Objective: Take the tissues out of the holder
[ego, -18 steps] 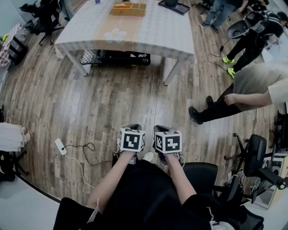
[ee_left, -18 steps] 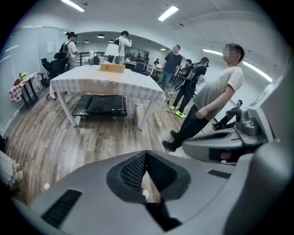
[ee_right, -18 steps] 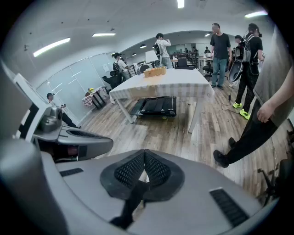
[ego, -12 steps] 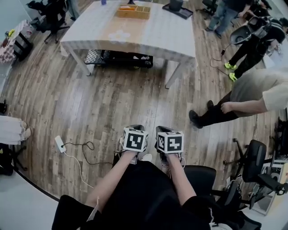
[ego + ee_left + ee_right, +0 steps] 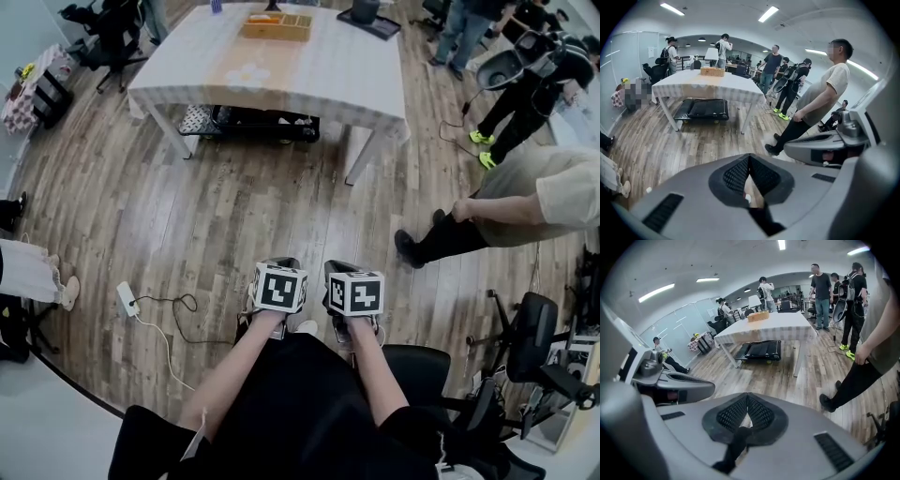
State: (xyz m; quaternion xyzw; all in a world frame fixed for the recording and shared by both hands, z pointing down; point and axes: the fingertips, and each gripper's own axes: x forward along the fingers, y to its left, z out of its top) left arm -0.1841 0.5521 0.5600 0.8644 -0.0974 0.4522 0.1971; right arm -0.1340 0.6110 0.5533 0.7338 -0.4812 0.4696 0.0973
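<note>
On far table (image 5: 319,75), holder (image 5: 275,25), long axis left-right

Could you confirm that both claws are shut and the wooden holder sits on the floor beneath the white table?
Not quite: the head view shows the wooden holder on top of the white table, not beneath it. The left claw and right claw are shut.

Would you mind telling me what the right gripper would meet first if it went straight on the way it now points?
Most likely the wooden floor: the right gripper, fingers shut and empty, aims downward at planks short of the table. Depth is hard to judge.
</note>
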